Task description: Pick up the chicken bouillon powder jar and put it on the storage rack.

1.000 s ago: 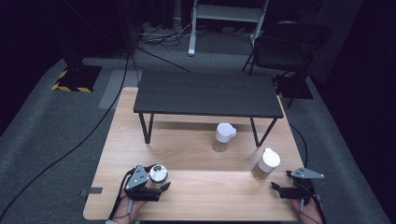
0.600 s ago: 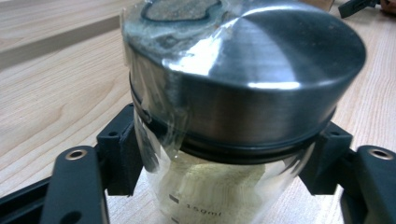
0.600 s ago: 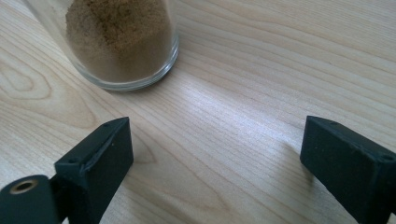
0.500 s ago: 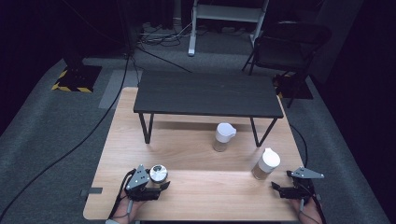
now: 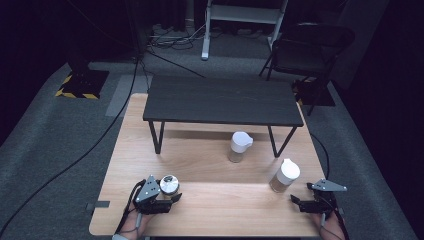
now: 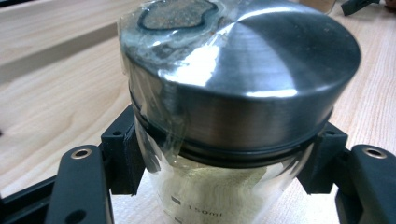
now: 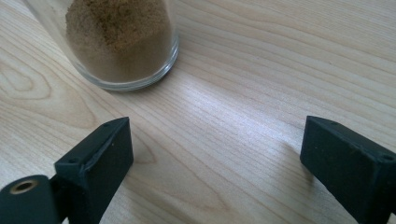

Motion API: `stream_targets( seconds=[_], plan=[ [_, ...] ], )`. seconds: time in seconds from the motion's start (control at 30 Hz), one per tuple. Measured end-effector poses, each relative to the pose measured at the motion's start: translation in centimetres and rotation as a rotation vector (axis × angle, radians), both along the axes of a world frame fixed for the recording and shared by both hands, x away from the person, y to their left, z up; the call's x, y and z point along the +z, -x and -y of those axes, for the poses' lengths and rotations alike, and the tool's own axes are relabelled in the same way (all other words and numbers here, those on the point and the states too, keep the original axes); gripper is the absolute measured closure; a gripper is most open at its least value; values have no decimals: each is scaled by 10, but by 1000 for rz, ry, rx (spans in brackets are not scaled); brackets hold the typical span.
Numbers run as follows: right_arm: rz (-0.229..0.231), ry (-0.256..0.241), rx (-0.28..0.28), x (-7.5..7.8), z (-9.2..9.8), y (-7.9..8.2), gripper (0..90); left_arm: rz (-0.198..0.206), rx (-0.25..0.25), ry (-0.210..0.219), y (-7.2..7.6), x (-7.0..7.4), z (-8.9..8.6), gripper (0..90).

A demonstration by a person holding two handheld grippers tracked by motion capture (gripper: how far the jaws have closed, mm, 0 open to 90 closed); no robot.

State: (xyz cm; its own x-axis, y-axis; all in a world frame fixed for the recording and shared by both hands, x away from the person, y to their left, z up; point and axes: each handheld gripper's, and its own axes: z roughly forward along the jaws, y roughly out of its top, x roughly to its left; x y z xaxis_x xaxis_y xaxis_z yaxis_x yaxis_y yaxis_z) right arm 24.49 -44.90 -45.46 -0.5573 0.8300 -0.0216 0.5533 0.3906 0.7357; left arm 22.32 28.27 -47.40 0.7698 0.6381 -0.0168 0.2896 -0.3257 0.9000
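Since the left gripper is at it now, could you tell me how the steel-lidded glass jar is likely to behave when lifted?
The steel-lidded glass jar has smooth clear walls, so it may slip between the left gripper's jaws, which sit against the glass just under the lid. Being glass, it would probably break if dropped. The wide metal lid probably makes it top-heavy, so it may tilt in the hold.

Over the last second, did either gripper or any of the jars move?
No visible change. The left gripper stays with its jaws around the metal-lidded jar at the near left of the wooden table; the right gripper stays open just short of the white-lidded jar. The second white-lidded jar by the black shelf keeps its place.
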Motion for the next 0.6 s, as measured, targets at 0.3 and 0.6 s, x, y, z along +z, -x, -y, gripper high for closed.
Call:
stream_targets(
  seconds=[0.3, 0.6],
  plan=[
    [0, -1, -4, 0, 0, 0, 95, 21, 20, -1, 1, 16, -1, 314],
    [-1, -1, -6, 0, -1, 0, 95, 43, 22, 14, -6, 34, 2, 314]
  ],
)
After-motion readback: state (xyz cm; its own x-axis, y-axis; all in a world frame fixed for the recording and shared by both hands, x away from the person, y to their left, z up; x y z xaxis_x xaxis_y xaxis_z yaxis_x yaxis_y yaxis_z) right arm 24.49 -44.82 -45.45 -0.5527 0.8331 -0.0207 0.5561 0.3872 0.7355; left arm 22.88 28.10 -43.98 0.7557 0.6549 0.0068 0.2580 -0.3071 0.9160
